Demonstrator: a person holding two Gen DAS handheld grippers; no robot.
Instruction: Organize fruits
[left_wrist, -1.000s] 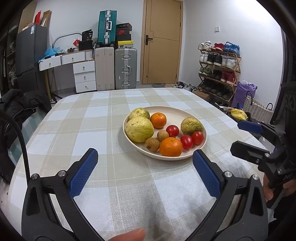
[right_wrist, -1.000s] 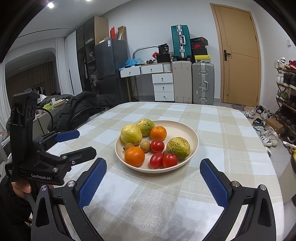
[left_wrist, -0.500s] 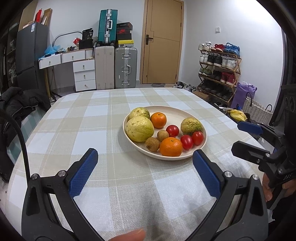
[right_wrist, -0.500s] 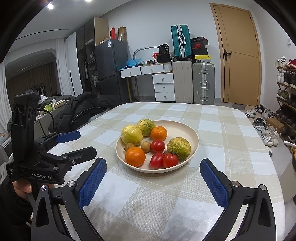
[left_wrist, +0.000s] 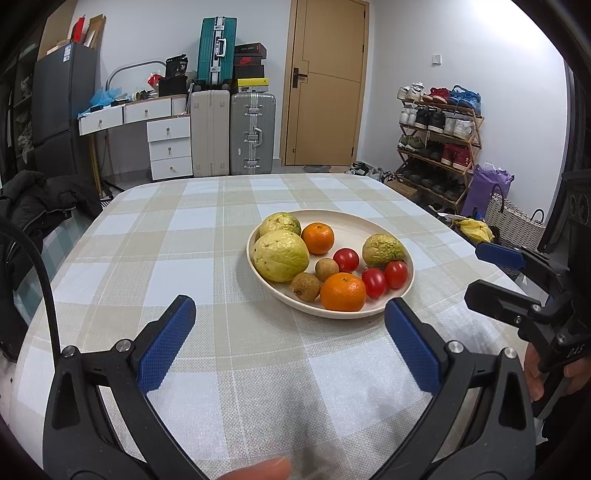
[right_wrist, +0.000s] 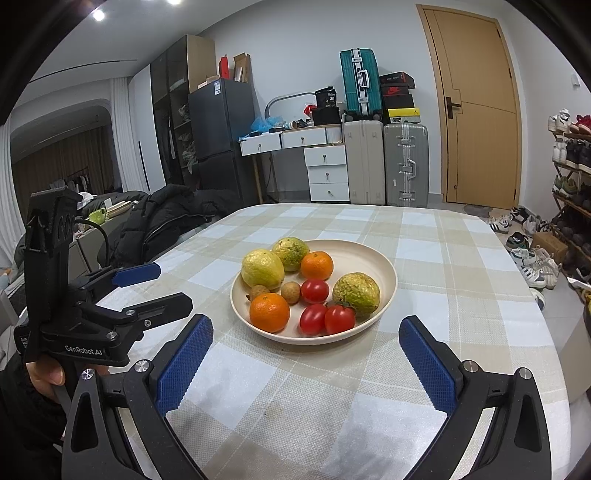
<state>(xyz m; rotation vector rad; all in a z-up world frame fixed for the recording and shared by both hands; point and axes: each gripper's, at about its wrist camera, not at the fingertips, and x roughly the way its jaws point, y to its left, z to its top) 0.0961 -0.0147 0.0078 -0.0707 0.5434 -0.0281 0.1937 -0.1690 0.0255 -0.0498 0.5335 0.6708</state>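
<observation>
A cream plate (left_wrist: 354, 221) (right_wrist: 373, 254) sits mid-table holding three yellow-green guavas (left_wrist: 280, 254) (right_wrist: 356, 293), two oranges (left_wrist: 342, 291) (right_wrist: 269, 312), three red tomatoes (left_wrist: 373, 282) (right_wrist: 340, 319) and two small brown longans (left_wrist: 306, 286) (right_wrist: 290, 292). My left gripper (left_wrist: 290, 319) is open, hovering over the cloth short of the plate's near rim, nothing between its blue pads. My right gripper (right_wrist: 304, 341) is open too, empty, just before the plate. Each view shows the other gripper, held by a hand: the right gripper (left_wrist: 495, 273) at right, the left gripper (right_wrist: 155, 288) at left.
The round table carries a beige and white checked cloth (left_wrist: 177, 266) (right_wrist: 461, 295). A dark jacket (right_wrist: 166, 218) lies past the table's left edge. Suitcases (left_wrist: 251, 133), drawers, a door and a shoe rack (left_wrist: 436, 140) stand along the walls beyond.
Both grippers have stayed almost still and open; the views shifted only slightly. The fruit on the plate has not moved.
</observation>
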